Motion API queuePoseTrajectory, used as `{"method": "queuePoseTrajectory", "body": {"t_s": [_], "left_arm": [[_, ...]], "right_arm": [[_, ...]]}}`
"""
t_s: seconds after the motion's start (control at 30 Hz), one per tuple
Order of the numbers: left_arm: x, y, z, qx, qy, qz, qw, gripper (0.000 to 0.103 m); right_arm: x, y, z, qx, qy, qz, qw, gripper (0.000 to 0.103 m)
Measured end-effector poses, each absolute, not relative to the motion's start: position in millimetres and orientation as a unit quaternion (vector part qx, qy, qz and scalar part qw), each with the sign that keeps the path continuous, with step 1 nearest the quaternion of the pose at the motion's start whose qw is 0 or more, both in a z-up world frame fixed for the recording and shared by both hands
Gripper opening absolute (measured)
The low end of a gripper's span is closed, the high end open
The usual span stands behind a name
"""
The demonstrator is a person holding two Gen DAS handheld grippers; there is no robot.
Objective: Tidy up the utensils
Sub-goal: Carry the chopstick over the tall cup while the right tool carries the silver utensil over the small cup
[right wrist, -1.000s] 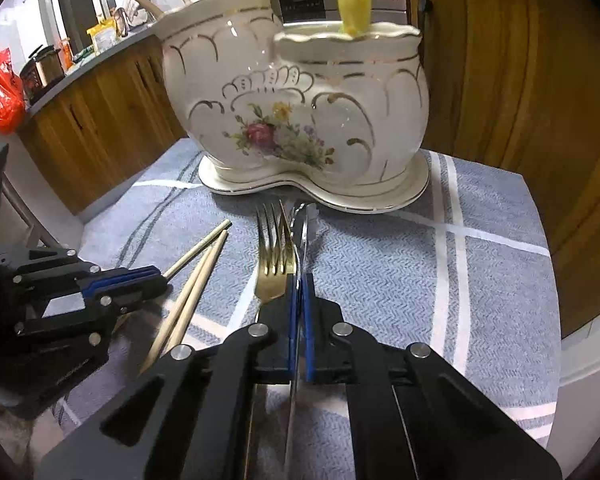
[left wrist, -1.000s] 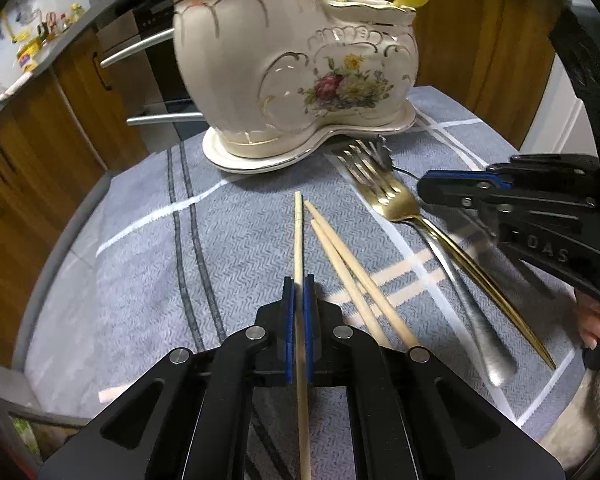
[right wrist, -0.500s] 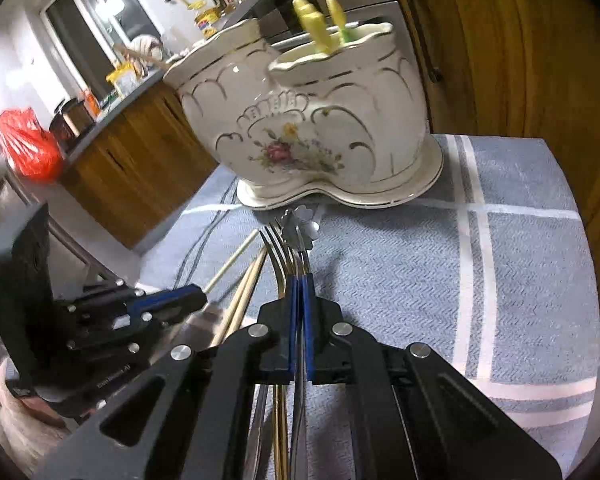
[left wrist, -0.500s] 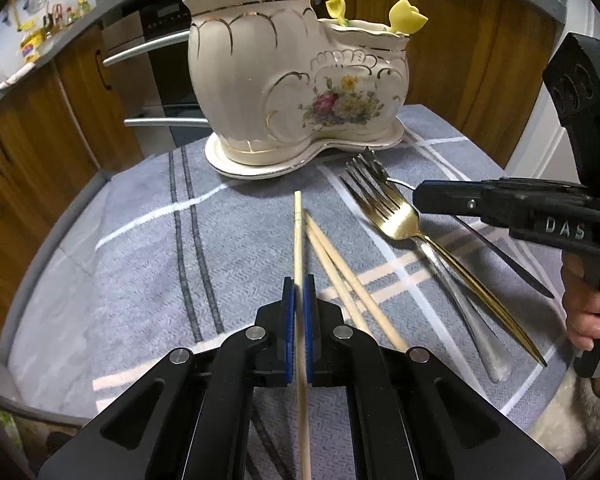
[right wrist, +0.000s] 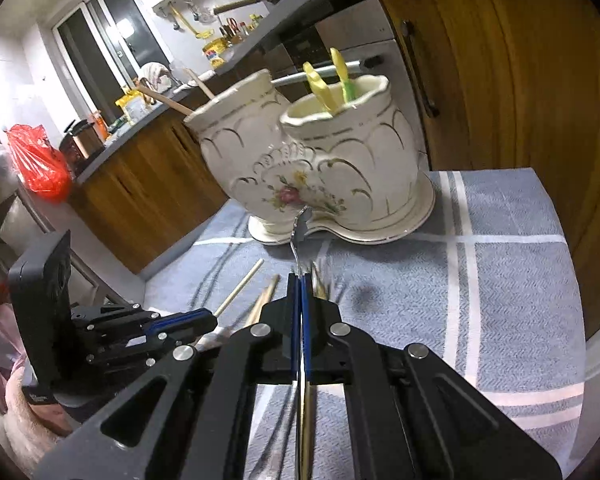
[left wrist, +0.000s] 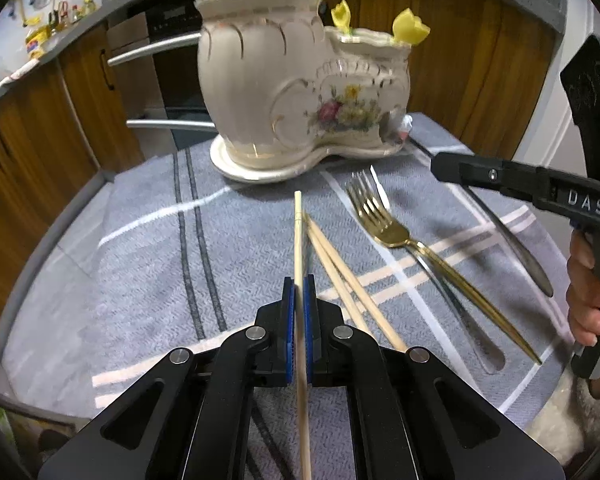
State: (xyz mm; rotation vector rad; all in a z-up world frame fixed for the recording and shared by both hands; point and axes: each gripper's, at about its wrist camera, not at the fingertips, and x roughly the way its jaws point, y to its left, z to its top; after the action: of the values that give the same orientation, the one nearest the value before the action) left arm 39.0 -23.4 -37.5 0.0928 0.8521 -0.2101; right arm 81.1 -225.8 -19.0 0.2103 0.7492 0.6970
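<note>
L gripper (left wrist: 299, 300) jaws clamped tight, level; R gripper (right wrist: 301, 296) jaws pinched too, raised & tilted, bare hand (left wrist: 590, 300) on grip

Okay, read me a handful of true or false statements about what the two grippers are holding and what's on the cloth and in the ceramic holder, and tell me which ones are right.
1. The left gripper is shut on a chopstick. True.
2. The right gripper is open and holds nothing. False: it is shut on a thin silver utensil.
3. A gold fork lies on the grey cloth. True.
4. The ceramic holder lies tipped on its side. False: it stands upright on its base.
5. Yellow-handled pieces stick out of one compartment. True.
</note>
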Motion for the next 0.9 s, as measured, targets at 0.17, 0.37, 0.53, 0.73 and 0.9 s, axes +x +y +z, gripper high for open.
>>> {"method": "queuePoseTrajectory", "body": {"t_s": [0.17,0.37,0.53,0.73,0.9], "left_arm": [[25.7,-16.2,-6.7,0.028,0.356,-0.116,0.927,0.005],[6.7,-13.0,46.2,0.006,0.245,-0.151,0.958,0.005],[12.3,-3.3,84.1,-0.022,0.158,-0.149,0.976,0.005],[60.3,3.4,108.1,-0.058,0.105,-0.138,0.983,0.005],[95.6,9.1,121.1,-0.079,0.062,-0.122,0.987,0.005]], "right_arm": [[62.4,-228.1,1.9,0.097,0.300,0.347,0.883,0.001],[52.4,-243.7,50.0,0.128,0.195,0.344,0.910,0.001],[71.5,-251.2,85.0,0.149,0.130,0.322,0.926,0.001],[120.0,-246.7,92.9,0.184,0.097,0.311,0.928,0.001],[152.4,-237.6,86.2,0.187,0.098,0.314,0.926,0.001]]}}
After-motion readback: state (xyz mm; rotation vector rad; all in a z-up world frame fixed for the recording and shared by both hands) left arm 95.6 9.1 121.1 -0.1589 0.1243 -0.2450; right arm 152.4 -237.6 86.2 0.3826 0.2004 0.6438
